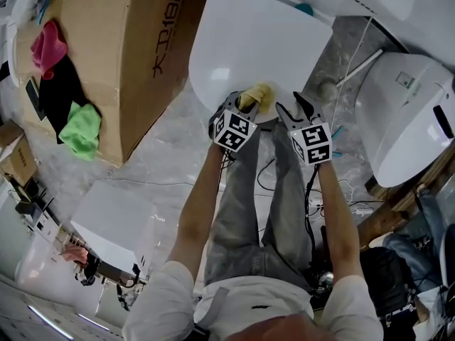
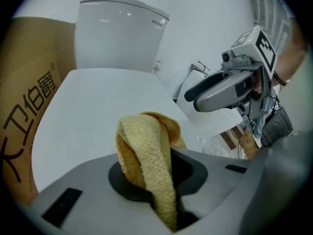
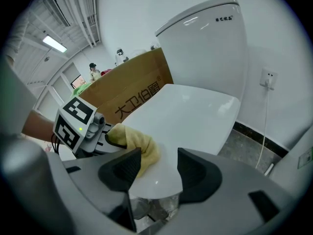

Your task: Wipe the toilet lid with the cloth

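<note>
Wiping step, judged barely begun: cloth [image 1: 257,96] was pinched in the left gripper's [image 1: 245,107] jaws at the lid's [image 1: 256,41] near edge, right gripper [image 1: 293,106] hovered beside, jaws spread and empty; next move probably called for pressing down and sweeping toward the far edge.

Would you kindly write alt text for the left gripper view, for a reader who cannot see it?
The left gripper is shut on a bunched yellow cloth at the near end of the closed white toilet lid. The cistern rises behind, a cardboard box stands at the left, and the right gripper hangs at the right.
</note>
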{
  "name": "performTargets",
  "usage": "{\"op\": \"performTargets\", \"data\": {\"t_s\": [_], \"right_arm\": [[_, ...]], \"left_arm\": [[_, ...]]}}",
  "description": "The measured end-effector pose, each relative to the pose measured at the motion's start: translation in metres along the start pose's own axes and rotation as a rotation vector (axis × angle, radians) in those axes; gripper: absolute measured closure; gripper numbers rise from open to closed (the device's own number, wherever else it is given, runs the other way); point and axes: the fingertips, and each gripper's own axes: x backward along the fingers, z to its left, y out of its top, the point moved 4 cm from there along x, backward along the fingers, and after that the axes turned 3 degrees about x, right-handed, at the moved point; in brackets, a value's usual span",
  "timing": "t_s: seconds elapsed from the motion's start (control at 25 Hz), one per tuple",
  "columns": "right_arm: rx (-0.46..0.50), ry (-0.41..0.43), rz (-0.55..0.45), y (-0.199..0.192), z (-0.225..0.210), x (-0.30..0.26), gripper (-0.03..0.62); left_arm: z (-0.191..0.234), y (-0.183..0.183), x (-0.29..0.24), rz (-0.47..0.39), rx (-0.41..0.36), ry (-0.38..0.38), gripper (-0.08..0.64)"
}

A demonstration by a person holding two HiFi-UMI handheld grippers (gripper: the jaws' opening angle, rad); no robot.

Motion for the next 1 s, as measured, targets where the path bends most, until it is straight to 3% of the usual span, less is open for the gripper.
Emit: {"op": "performTargets", "data": {"t_s": [1.0], "right_arm": [[0.115,0.054,0.044,0.059,0.053,-0.061,0.356]], "left_arm": [[0.122,-0.027,0.065,-0.091,0.145,0.166,0.485]]}}
